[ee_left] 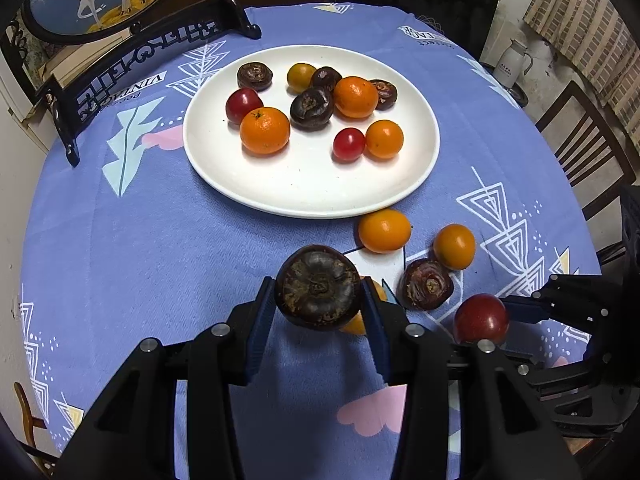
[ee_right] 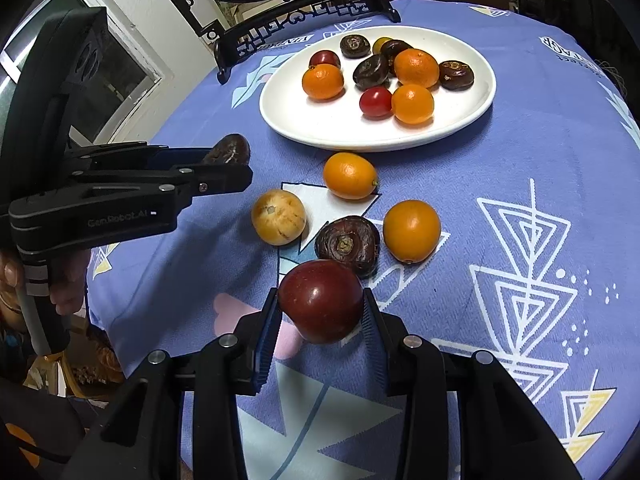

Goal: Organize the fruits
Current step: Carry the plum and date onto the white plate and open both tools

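My left gripper (ee_left: 319, 300) is shut on a dark brown water chestnut (ee_left: 318, 286) and holds it above the cloth, short of the white plate (ee_left: 304, 188). My right gripper (ee_right: 321, 312) is shut on a red tomato (ee_right: 321, 300); it also shows in the left wrist view (ee_left: 481, 318). The plate (ee_right: 320, 128) holds several oranges, tomatoes and chestnuts. On the cloth lie two oranges (ee_right: 350, 175) (ee_right: 411, 231), a chestnut (ee_right: 347, 243) and a pale yellow fruit (ee_right: 279, 217).
A black carved stand with a round picture (ee_left: 132, 52) stands behind the plate at the left. A chair (ee_left: 584, 144) and a white jug (ee_left: 512, 62) are past the table's right edge. The blue cloth (ee_left: 140, 260) covers the round table.
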